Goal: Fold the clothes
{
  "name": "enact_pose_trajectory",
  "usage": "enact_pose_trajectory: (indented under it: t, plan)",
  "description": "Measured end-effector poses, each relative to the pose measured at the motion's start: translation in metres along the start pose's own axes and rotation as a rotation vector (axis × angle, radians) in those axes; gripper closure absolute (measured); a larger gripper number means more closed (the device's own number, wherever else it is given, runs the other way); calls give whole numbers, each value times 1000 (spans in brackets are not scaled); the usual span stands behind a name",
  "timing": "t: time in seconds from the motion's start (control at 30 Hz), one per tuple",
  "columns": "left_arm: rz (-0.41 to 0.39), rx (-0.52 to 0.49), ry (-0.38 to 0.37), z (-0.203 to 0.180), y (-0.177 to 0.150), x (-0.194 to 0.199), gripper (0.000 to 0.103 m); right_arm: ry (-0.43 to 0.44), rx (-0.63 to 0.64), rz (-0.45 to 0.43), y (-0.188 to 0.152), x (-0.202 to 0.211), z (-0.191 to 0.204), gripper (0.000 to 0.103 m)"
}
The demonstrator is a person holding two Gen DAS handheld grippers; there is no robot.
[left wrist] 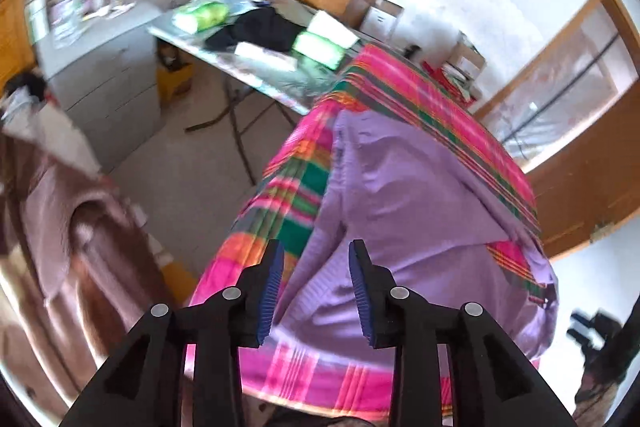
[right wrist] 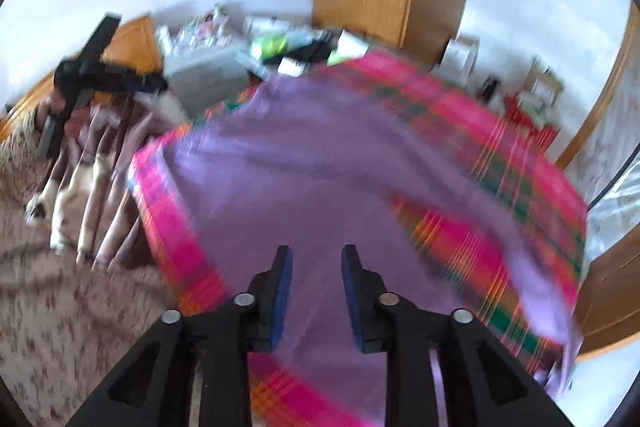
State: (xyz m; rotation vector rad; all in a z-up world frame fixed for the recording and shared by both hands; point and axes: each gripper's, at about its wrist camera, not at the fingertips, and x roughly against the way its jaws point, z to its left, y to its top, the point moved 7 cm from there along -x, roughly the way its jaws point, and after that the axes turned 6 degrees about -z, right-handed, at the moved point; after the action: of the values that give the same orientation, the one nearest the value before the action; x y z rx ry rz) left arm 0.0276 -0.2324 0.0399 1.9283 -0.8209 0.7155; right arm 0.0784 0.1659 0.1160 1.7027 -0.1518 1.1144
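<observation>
Garment (left wrist: 404, 211), lilac, lies spread on the plaid cloth (left wrist: 436, 107) that covers the desk, with one long part, perhaps a sleeve, trailing toward the right edge in the right wrist view. Its body looks laid out in one broad panel, rumpled in places; I judge the folding to be at an early or middle step, since no compact stack is seen. Blur in the right wrist view hides the creases.

The left gripper (left wrist: 316, 283) hangs above the garment's near hem with its jaws spread and nothing between them. The right gripper (right wrist: 316, 287) likewise has spread jaws, empty, over the near part of the garment (right wrist: 304, 163).

The cloth's near edge curves just under both grippers, and the garment reaches almost to it, so a hem could slip off. On the left a brown blanket (right wrist: 92, 163) lies beside the desk; bare floor (left wrist: 192, 187) shows beyond the left edge. Above the desk the room is open for both hands.
</observation>
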Motion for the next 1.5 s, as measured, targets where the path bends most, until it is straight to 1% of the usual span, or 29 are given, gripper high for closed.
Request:
enact_pose_trajectory:
  t: [0.03, 0.1, 0.17, 0.2, 0.23, 0.27, 0.3, 0.37, 0.4, 0.47, 0.53, 0.57, 0.6, 0.7, 0.87, 0.97, 1.03, 1.17, 1.27, 1.3, 1.33, 1.37, 1.4, 1.43, 1.5]
  plan:
    - [30, -9, -28, -6, 6, -9, 68, -6, -26, -11, 11, -8, -9, 71]
    - [99, -31, -93, -20, 16, -30, 68, -11, -74, 12, 28, -36, -27, 71]
    - [119, -79, -90, -30, 31, -50, 68, -38, -95, 30, 47, -68, -46, 71]
    - [117, -77, -96, -33, 39, -59, 68, -51, -96, 27, 58, -85, -55, 71]
    - [129, -74, -122, -37, 48, -71, 68, -52, -109, 22, 68, -98, -62, 71]
    - [144, -69, -137, -39, 54, -82, 68, -32, -135, 15, 78, -112, -68, 71]
    - [157, -61, -136, -38, 59, -94, 68, -3, -162, 10, 89, -130, -72, 71]
    - [173, -26, -123, -32, 70, -121, 68, 10, -184, 10, 103, -160, -77, 71]
    - [173, 7, -113, -27, 75, -134, 68, 3, -182, 25, 107, -177, -79, 71]
    - [206, 51, -123, -20, 80, -158, 68, -29, -159, 56, 109, -212, -85, 71]
    - [230, 102, -130, -12, 82, -174, 68, -83, -112, 80, 106, -235, -89, 71]
    - [231, 110, -140, -13, 84, -180, 68, -120, -80, 89, 105, -246, -92, 71]
    - [231, 116, -153, -15, 86, -186, 68, -133, -63, 100, 103, -255, -95, 71]
    - [235, 115, -174, -18, 90, -196, 68, -132, -53, 134, 98, -278, -105, 69]
    - [243, 145, -231, -28, 97, -206, 68, -121, -54, 158, 89, -302, -110, 68]
    - [233, 167, -272, -35, 98, -204, 70, -123, -38, 136, 89, -304, -110, 69]
    - [244, 161, -280, -41, 94, -202, 70, -124, -51, 131, 90, -305, -111, 69]
    - [269, 100, -253, -52, 78, -201, 70, -117, -74, 115, 89, -304, -113, 69]
    - [234, 53, -220, -55, 79, -199, 72, -119, -98, 101, 89, -304, -116, 68]
    - [220, 36, -210, -55, 82, -198, 83, -124, -98, 98, 89, -304, -115, 69]
    - [206, 18, -201, -56, 85, -197, 98, -129, -99, 95, 89, -304, -115, 71]
    - [193, 5, -194, -56, 88, -195, 97, -141, -89, 88, 91, -303, -114, 82]
    - [179, -5, -187, -55, 91, -193, 96, -157, -73, 79, 93, -302, -113, 96]
    - [163, 0, -177, -52, 96, -192, 97, -174, -56, 69, 95, -300, -111, 98]
    - [133, 23, -156, -43, 106, -191, 97, -194, -35, 54, 99, -299, -111, 98]
